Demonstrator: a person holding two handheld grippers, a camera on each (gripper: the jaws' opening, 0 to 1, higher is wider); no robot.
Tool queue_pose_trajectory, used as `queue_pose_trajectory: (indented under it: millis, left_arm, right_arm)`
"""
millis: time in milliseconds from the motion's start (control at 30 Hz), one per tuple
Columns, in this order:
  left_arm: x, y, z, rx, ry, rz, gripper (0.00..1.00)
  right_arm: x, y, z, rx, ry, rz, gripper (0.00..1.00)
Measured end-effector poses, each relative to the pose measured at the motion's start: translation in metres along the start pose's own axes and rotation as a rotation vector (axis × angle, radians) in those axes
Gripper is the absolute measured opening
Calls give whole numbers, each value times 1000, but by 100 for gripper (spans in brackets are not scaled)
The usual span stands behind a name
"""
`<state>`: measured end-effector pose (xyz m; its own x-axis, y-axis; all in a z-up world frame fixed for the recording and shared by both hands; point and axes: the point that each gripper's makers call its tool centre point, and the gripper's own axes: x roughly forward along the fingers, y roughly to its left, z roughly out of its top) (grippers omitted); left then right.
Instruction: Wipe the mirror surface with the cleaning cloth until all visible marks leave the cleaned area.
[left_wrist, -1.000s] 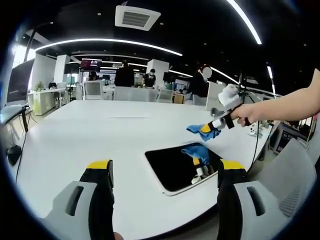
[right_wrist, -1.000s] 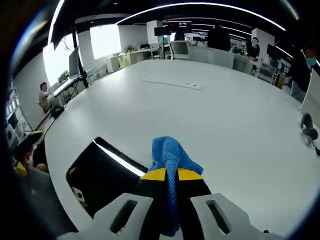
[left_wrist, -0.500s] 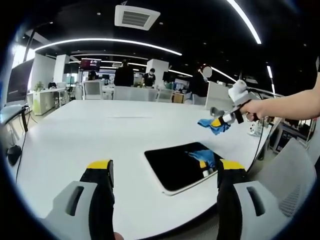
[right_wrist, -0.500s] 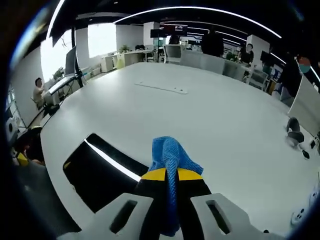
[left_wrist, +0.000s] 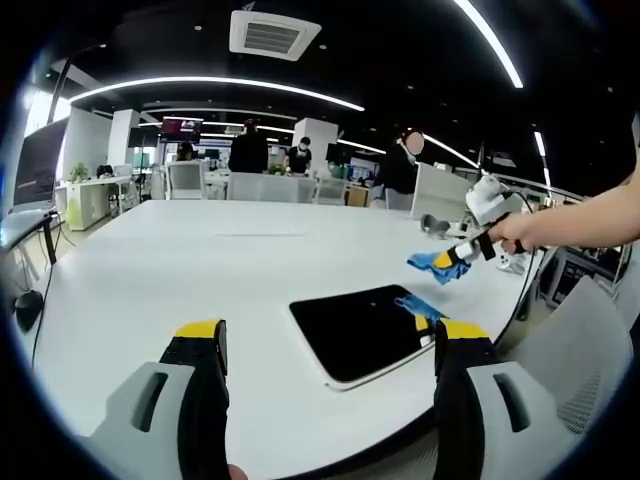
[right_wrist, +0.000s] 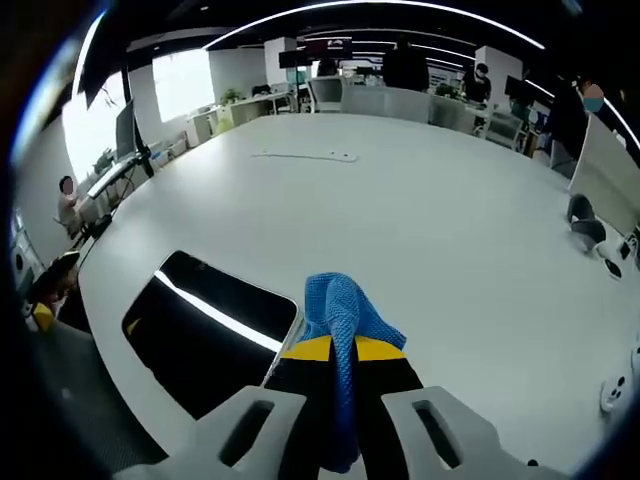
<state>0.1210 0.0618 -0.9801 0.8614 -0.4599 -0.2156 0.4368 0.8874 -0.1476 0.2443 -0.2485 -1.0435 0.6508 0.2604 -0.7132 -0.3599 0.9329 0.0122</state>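
- My right gripper (right_wrist: 338, 352) has its yellow-tipped jaws pressed together on the blue cleaning cloth (right_wrist: 342, 318); a bunched fold of it stands up above the tips and a strip runs down between the jaws
- In the left gripper view I see that same right gripper (left_wrist: 462, 252) coming in from the right, held by my hand (left_wrist: 512, 232) with the forearm stretched out behind it, the cloth (left_wrist: 430, 264) hanging off its tip
- There the cloth hangs in the air above the white table (left_wrist: 180, 270), just past the far right corner of the mirror, not touching the glass
- My left gripper (left_wrist: 325, 345) has its jaws spread wide apart with nothing between them; the black jaws with yellow tips rise from the bottom of that view, one on each side of the mirror
- The mirror (left_wrist: 360, 330) lies flat on the table near its close edge, a dark rounded rectangle with a pale rim; its far right corner reflects a bit of the blue cloth and the yellow tip
- In the right gripper view the mirror (right_wrist: 205, 335) sits to the lower left of my closed jaws, a bright strip of ceiling light reflected across it; I cannot tell from either view whether marks are on it
- Far across the room there are desks, chairs and a few people (left_wrist: 248, 152) standing
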Motion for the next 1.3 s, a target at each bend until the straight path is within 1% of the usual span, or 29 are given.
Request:
queue_pose_trajectory:
  millis: [33,367,533,967,1133,1200,1300]
  left_arm:
    - [0,0,0,0,0,0,83]
    - [0,0,-1,3,5,-1,83]
    - [0,1,-1,1,3,4,83]
    - [-1,1,0,-1,-1,1,83]
    - [-1,1,0,-2,-1,1,82]
    - [-1,0,0,-2,-1,0,82]
    - [-1,0,0,-3,-2,0,82]
  right_arm:
    - [1,-1,-3,6,10,-2,1]
    - [5,-2,-18,32,31,-1,1]
    - [7,1,-28,41,52,2,1]
    - [11,5,-44,69,93,-2,4]
    - [12,4,-47,76,102,-10,7]
    - [11,3,-45,78,94,-11,9]
    - [8,1,-38,98,64,-15,9]
